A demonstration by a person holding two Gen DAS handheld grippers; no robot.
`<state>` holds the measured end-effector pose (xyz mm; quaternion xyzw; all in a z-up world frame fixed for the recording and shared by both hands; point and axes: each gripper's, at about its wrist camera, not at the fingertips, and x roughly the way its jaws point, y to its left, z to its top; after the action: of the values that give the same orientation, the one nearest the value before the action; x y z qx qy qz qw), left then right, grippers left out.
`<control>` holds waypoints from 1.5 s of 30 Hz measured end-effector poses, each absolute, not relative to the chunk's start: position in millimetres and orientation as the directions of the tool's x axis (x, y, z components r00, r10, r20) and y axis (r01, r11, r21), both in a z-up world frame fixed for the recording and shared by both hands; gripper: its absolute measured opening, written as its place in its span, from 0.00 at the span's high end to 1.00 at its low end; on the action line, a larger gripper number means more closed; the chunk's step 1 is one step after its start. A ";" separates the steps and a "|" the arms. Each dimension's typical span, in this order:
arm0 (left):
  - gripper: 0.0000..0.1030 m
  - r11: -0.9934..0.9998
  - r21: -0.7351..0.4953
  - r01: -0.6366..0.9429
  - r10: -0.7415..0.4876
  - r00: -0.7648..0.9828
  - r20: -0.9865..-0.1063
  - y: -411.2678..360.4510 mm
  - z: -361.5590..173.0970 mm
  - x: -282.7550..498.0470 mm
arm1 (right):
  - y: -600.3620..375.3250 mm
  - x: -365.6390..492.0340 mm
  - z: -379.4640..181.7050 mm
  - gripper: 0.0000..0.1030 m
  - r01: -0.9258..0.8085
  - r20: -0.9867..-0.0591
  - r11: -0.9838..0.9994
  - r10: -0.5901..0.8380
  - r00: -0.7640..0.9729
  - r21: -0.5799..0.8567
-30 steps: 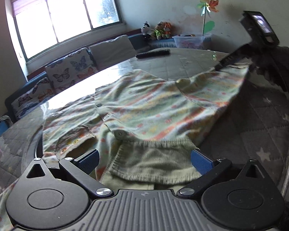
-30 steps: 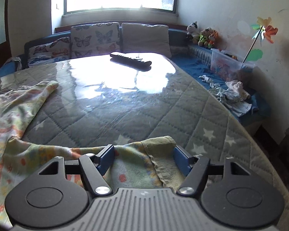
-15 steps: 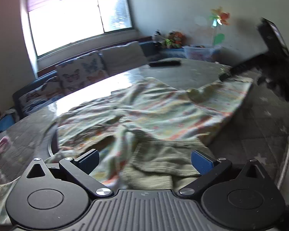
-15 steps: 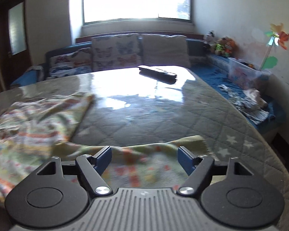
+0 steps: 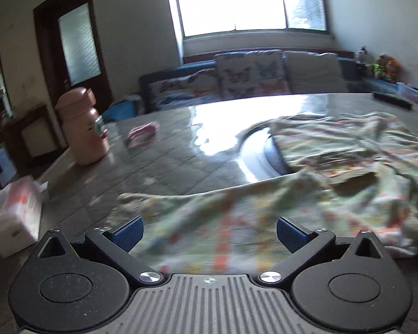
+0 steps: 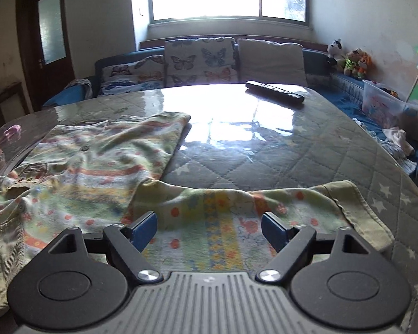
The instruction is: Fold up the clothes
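A pale green patterned baby garment (image 6: 103, 167) with orange stripes and buttons lies spread on the quilted grey table (image 6: 264, 153). In the right wrist view one part with a ribbed cuff (image 6: 359, 217) lies flat under my open right gripper (image 6: 209, 228), which holds nothing. In the left wrist view the garment (image 5: 334, 161) lies blurred across the right and near side, another part of it lying below my open left gripper (image 5: 209, 231), which holds nothing.
A black remote (image 6: 274, 91) lies at the table's far side. A pink bottle (image 5: 82, 128) and a small pink item (image 5: 143, 132) stand at the left. A white tissue pack (image 5: 16, 214) sits at the near left edge. A sofa with butterfly cushions (image 6: 200, 61) runs behind.
My left gripper has let go of the ribbed cuff and swung left, now facing the door side. My right gripper has opened wider and backed off, leaving its part of the garment flat on the table.
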<state>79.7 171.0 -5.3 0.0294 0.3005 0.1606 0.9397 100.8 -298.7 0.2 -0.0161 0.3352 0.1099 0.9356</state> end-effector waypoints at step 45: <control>0.00 0.892 0.303 -0.335 0.446 0.754 -0.481 211.6 11.2 122.2 | -267.3 82.4 23.4 0.16 -0.366 -0.616 0.930 0.303 0.727 0.025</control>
<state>122.2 211.6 11.2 0.0996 0.2808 0.2097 0.9313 82.4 -267.3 23.4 -0.0490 0.3225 0.1802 0.9280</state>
